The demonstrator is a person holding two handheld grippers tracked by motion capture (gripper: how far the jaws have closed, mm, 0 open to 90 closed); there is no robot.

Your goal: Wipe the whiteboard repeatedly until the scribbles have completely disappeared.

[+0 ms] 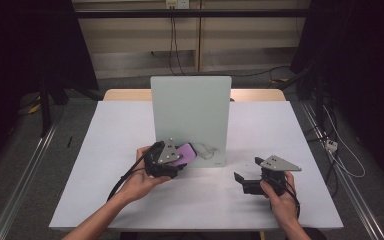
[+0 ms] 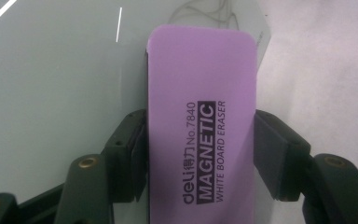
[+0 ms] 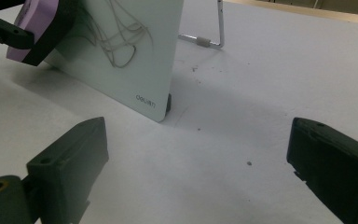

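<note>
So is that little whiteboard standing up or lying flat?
Standing up, leaning back a little. The whiteboard rises from the table in the high view, and the right gripper view shows a wire stand propping it from behind.

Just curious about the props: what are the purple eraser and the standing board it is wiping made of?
The whiteboard eraser looks like matte purple plastic or foam over a black pad, which seems felt. The whiteboard seems glass: pale green, glossy, reflecting lights, on a wire stand.
</note>
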